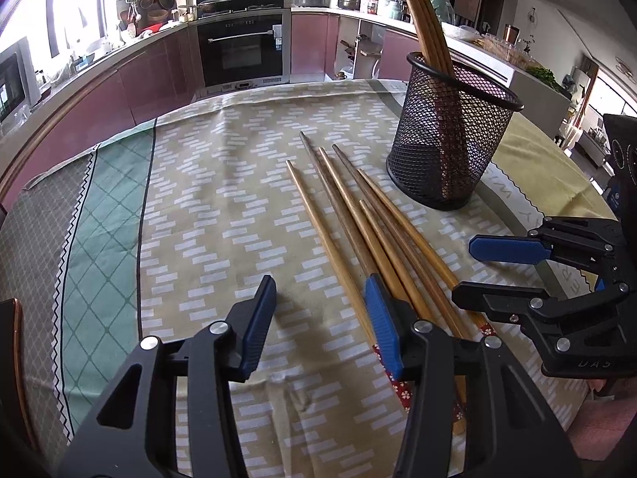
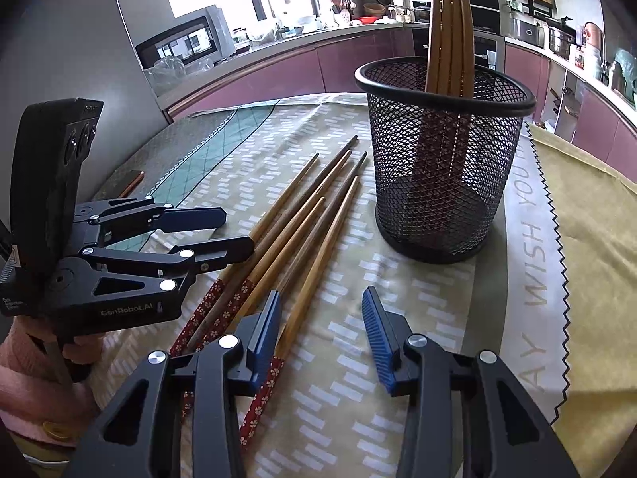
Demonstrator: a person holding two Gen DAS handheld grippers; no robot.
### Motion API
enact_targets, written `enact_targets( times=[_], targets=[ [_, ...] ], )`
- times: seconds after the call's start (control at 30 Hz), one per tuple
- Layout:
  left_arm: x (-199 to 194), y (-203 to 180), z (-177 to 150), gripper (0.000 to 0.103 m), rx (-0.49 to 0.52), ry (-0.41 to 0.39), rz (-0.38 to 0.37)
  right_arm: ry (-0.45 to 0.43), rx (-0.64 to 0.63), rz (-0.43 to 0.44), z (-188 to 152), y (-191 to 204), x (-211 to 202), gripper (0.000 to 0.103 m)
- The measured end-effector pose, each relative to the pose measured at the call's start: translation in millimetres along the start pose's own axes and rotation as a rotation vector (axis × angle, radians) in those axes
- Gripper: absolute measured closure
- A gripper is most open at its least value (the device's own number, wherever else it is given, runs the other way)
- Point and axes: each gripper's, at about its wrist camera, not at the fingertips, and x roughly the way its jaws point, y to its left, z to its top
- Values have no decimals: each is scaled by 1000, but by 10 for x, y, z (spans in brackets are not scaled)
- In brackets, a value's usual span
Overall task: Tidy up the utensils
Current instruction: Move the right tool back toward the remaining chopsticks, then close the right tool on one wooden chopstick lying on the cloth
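Left wrist view: a table under a patterned tablecloth (image 1: 223,183), kitchen counters and an oven (image 1: 243,46) beyond its far edge
Tablecloth: green diamond stripe toward the left edge, beige field with white dashes across the middle, a plain yellow cloth (image 2: 589,215) at the right edge
Left gripper (image 1: 322,310): released, jaws apart over the near edge of the table; its blue pads (image 1: 260,318) press on nothing; its right finger sits over the handle ends of the loose chopsticks, though I cannot tell whether it touches them
Loose chopsticks (image 1: 350,215): six wooden sticks lying flat in a loose fan on the middle of the table, tips toward the far edge, red flowered handles toward the near edge, some crossing each other
Mesh cup (image 1: 450,135): black wire cup standing upright toward the far right of the table, just beyond the tips of the loose chopsticks and apart from them
Chopsticks in the cup (image 1: 422,16): a few wooden sticks standing inside it, leaning against the rim
Right gripper (image 2: 322,318): released, jaws apart with nothing between them, low over the near edge; its left finger lies over one chopstick handle, contact unclear
Sleeve (image 2: 24,390): pink, at the hand carrying the left gripper, seen in the right wrist view
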Motion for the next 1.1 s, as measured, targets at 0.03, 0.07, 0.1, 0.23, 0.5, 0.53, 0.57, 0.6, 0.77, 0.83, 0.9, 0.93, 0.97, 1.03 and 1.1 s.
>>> enact_targets(
  times=[0.03, 0.07, 0.1, 0.23, 0.5, 0.53, 0.57, 0.6, 0.77, 0.83, 0.9, 0.93, 0.97, 1.03, 1.1],
  targets=[
    [5, -11, 4, 61, 1, 2, 1, 1, -7, -9, 4, 13, 8, 64],
    [15, -15, 15, 62, 3, 5, 3, 2, -13, -16, 7, 21, 11, 64],
    [19, -15, 20, 62, 5, 6, 5, 4, -19, -22, 10, 30, 16, 65],
    [42, -22, 55, 69, 12, 9, 15, 10, -24, -31, 33, 32, 30, 70],
    [39, 72, 55, 80, -12, 15, 7, 21, -18, -48, 51, -41, 27, 82],
    [34, 74, 49, 80, -13, 16, 6, 22, -18, -49, 55, -44, 29, 82],
    [37, 74, 54, 80, -12, 16, 7, 22, -17, -50, 52, -45, 33, 82],
    [36, 70, 45, 80, -12, 15, 9, 22, -14, -52, 58, -48, 39, 82],
    [69, 84, 91, 80, -24, 16, 9, 19, -11, -58, 109, -39, 91, 82],
    [85, 81, 112, 80, -30, 16, 12, 20, -15, -68, 123, -31, 99, 85],
    [91, 75, 118, 83, -37, 14, 16, 19, 0, -66, 129, -53, 98, 89],
    [90, 77, 111, 86, -43, 12, 17, 18, 10, -61, 129, -70, 94, 92],
    [90, 81, 108, 89, -49, 11, 16, 17, 19, -57, 125, -85, 91, 95],
    [85, 92, 106, 91, -62, 10, 12, 14, 43, -45, 119, -124, 82, 96],
    [76, 101, 96, 94, -75, 9, 11, 10, 61, -35, 110, -150, 73, 97]
  ],
)
